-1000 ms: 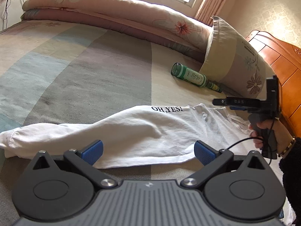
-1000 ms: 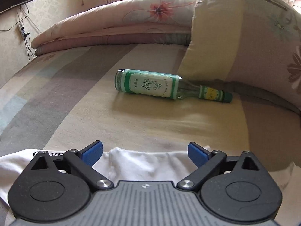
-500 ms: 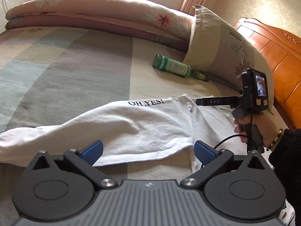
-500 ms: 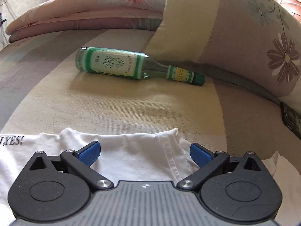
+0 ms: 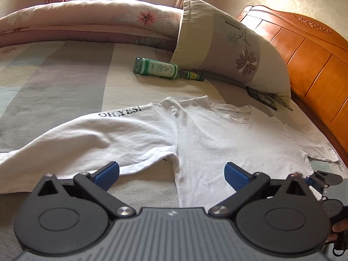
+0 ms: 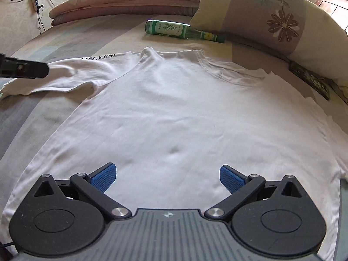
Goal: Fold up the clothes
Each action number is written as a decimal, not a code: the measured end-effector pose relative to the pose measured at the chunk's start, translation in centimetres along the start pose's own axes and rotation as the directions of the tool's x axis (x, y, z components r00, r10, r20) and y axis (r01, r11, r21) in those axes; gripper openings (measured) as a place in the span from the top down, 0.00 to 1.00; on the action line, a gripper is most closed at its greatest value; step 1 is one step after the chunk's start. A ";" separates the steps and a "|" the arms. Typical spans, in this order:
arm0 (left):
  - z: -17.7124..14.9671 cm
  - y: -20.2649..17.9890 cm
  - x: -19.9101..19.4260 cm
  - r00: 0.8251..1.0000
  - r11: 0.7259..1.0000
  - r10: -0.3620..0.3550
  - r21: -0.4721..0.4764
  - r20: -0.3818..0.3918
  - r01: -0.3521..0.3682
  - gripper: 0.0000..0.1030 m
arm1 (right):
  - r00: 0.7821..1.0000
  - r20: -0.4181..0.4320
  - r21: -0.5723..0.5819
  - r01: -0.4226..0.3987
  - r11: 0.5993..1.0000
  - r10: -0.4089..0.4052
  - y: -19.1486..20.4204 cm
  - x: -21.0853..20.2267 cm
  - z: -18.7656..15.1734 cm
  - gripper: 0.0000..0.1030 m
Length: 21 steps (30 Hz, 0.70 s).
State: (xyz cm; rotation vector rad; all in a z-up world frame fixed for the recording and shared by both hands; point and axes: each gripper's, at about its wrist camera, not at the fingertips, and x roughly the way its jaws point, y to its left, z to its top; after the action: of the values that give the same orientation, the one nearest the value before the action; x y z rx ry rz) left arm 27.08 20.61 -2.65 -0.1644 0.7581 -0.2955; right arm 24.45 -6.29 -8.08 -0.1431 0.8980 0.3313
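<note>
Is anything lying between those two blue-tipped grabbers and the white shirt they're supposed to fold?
Nothing visible. The white T-shirt lies flat directly ahead of the open right gripper and left gripper. The green bottle and pillow sit beyond the collar, off the shirt.

The striped grey-and-beige bed sheet (image 5: 65, 74) lies bare along the white cotton T-shirt's (image 6: 174, 113) left side — open room there for a gripper. Towards the headboard edge, a green glass bottle (image 6: 174, 29) lies on its side just beyond the collar, its neck against the tall floral pillow (image 6: 267, 15) leaning on the orange wooden headboard (image 5: 308, 65). A rolled pink quilt (image 5: 87, 19) walls the far edge — little passage there.
</note>
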 end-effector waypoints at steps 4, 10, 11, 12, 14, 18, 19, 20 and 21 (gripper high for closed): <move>-0.5 3.5 -1.5 0.997 0.996 0.073 -0.059 -0.001 -0.073 0.01 | 0.999 0.000 -0.079 -0.034 0.996 0.034 3.0 -0.3 0.3 0.00; -1.2 11.4 -5.1 0.977 0.949 0.214 -0.237 0.003 -0.207 0.01 | 0.975 0.098 -0.394 -0.145 0.908 0.199 12.1 1.2 3.9 0.08; -1.4 12.6 -5.9 0.975 0.941 0.220 -0.268 0.015 -0.209 0.01 | 0.969 0.100 -0.447 -0.159 0.880 0.226 13.9 2.0 4.5 0.19; -1.6 13.9 -6.7 0.973 0.931 0.227 -0.298 0.026 -0.209 0.01 | 0.964 0.095 -0.488 -0.174 0.855 0.250 15.8 2.8 5.2 0.24; -2.1 15.8 -7.8 0.969 0.911 0.245 -0.350 0.039 -0.217 0.01 | 0.950 0.088 -0.551 -0.203 0.809 0.299 19.2 4.4 6.7 0.33; -2.6 18.5 -9.1 0.955 0.874 0.294 -0.415 0.036 -0.254 0.01 | 0.922 0.079 -0.661 -0.237 0.712 0.380 25.3 7.2 9.7 0.40; -2.7 18.8 -9.3 0.952 0.868 0.303 -0.423 0.037 -0.260 0.01 | 0.918 0.077 -0.680 -0.238 0.693 0.390 26.7 7.8 10.2 0.41; -2.7 19.0 -9.4 0.953 0.868 0.301 -0.426 0.042 -0.256 0.01 | 0.913 0.067 -0.698 -0.245 0.673 0.402 28.0 8.6 10.6 0.41; -2.7 19.2 -9.6 0.953 0.868 0.299 -0.428 0.047 -0.251 0.01 | 0.909 0.062 -0.717 -0.246 0.652 0.412 29.2 9.2 10.8 0.42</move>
State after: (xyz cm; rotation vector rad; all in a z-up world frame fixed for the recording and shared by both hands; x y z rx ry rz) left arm 22.56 41.72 -3.18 -0.4712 0.7146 0.1550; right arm 27.83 26.04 -8.16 -0.6413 0.5267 1.0217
